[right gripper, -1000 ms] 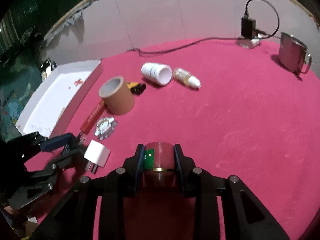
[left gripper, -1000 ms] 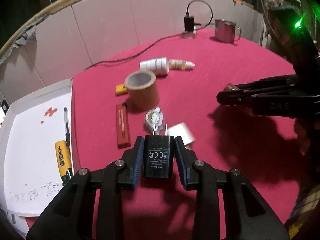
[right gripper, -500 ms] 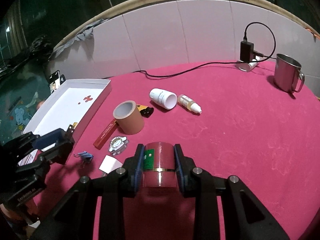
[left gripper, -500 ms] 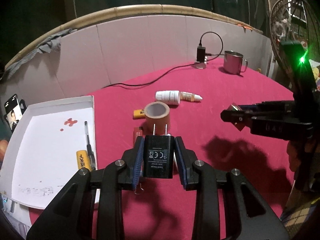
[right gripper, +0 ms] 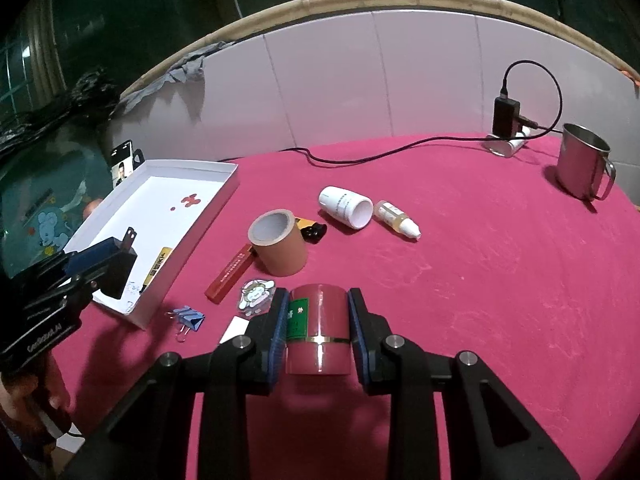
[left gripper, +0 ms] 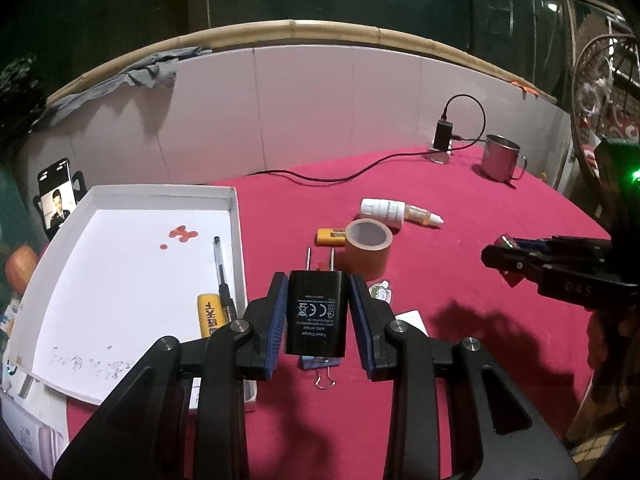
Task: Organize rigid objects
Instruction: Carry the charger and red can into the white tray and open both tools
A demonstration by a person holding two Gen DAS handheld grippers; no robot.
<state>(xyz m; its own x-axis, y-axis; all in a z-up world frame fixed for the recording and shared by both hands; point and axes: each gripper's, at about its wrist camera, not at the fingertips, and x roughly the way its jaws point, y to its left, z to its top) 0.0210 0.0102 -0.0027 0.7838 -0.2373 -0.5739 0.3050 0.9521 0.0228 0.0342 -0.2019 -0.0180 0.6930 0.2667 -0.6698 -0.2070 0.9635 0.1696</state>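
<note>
My left gripper (left gripper: 318,312) is shut on a black wall charger (left gripper: 317,314), prongs pointing forward, held above the red table just right of the white tray (left gripper: 236,216). From the right wrist view the charger (right gripper: 120,266) hangs over the tray's near corner (right gripper: 140,316). My right gripper (right gripper: 318,328) is shut on a dark red cylindrical tin (right gripper: 319,334) with a green label and gold band, held above the table's front. A yellow lighter (left gripper: 210,314) and a pen (left gripper: 220,268) lie in the tray.
On the red cloth lie a brown tape roll (right gripper: 279,248), a red stick (right gripper: 230,274), a yellow-black item (right gripper: 310,230), a white bottle (right gripper: 346,208), a dropper bottle (right gripper: 396,220), a sticker (right gripper: 256,296), a blue binder clip (right gripper: 188,316). A steel mug (right gripper: 584,166) and plugged charger (right gripper: 506,114) stand at the back.
Both grippers have lifted and pulled back from the table with their loads. The left one has moved left towards the tray; the white adapter and binder clip now show below.
</note>
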